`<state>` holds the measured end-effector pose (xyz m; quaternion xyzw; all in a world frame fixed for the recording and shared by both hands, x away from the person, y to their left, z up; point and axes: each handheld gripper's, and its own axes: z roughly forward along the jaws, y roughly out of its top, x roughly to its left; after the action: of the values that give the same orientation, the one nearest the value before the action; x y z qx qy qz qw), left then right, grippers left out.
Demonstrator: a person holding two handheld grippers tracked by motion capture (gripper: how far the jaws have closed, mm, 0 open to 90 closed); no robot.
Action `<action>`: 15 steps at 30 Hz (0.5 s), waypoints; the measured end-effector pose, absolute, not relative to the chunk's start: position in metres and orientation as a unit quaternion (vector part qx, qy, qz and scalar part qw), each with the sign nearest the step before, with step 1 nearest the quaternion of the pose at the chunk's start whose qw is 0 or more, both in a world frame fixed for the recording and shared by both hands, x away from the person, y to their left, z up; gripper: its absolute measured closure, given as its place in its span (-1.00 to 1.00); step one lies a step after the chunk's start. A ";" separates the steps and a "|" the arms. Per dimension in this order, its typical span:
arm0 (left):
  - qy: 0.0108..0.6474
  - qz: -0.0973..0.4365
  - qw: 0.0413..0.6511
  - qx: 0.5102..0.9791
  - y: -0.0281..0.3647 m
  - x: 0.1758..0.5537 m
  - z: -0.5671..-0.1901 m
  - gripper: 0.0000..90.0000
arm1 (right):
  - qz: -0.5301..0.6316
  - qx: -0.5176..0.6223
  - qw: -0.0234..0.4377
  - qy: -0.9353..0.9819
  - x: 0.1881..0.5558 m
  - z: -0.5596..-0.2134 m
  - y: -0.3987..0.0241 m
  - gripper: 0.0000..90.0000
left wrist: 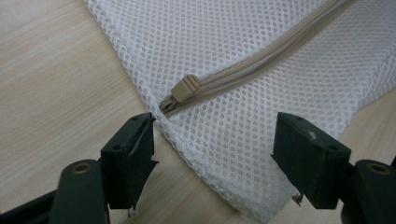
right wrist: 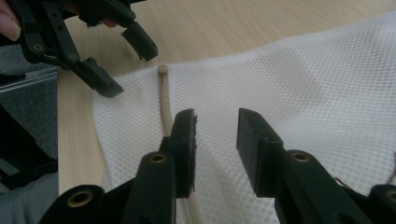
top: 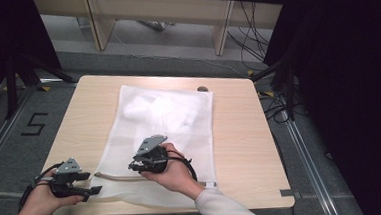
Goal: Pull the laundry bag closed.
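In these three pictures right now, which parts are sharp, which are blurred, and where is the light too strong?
High view: the mesh bag is overexposed, its weave lost; the room's sides are very dark. Left gripper view: the zipper pull and mesh are sharp, in even light. Right gripper view: the near jaws are soft, the zipper fairly clear, the left gripper slightly blurred.

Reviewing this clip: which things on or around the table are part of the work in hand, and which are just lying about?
Part of the work:
- white mesh bag
- its beige zipper, with the pull
- left gripper, jaws open astride the bag's corner
- right gripper, jaws apart over the mesh

Lying about:
- small dark object at the table's far edge
- cables on the floor
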<state>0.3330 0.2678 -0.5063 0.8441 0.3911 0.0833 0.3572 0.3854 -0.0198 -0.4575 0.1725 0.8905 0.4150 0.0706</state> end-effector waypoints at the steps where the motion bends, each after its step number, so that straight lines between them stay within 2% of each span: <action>1: 0.390 0.083 0.355 0.845 0.268 0.333 -0.506 -0.36 | 0.414 0.165 0.069 0.893 0.386 -0.459 -0.016 0.53; 15: 0.388 0.079 0.360 0.845 0.267 0.332 -0.506 -0.36 | 0.393 0.143 0.037 0.907 0.393 -0.466 0.040 0.66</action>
<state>0.3323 0.2672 -0.5058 0.8447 0.3879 0.0789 0.3602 0.3928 0.0400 -0.4661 0.1428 0.9074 0.3934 0.0373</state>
